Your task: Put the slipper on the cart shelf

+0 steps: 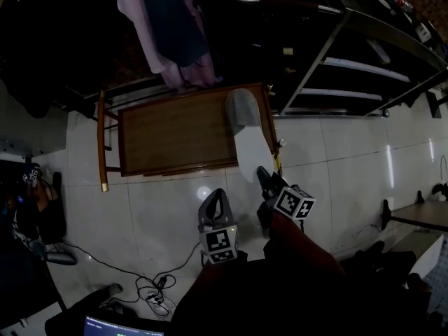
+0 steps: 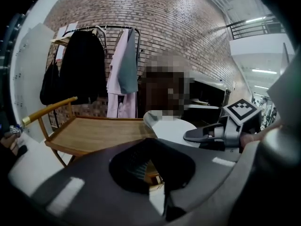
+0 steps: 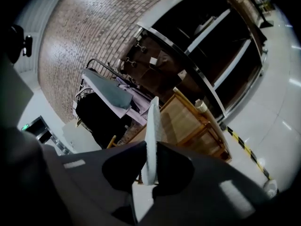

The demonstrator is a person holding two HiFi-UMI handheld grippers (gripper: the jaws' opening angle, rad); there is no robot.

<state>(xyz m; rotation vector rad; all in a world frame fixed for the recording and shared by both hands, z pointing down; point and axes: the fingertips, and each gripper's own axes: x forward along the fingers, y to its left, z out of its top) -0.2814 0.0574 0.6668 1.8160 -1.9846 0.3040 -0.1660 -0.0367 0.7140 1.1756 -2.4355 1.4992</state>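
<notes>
White slipper (image 1: 250, 148); brown wooden cart shelf (image 1: 175, 135)

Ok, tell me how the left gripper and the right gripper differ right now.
The right gripper is clamped on the near end of the white slipper. The left gripper holds nothing, and its jaws are close together. The right gripper reaches the edge of the wooden cart shelf, while the left gripper hangs back over the floor tiles. Both carry a square-marker cube.
</notes>
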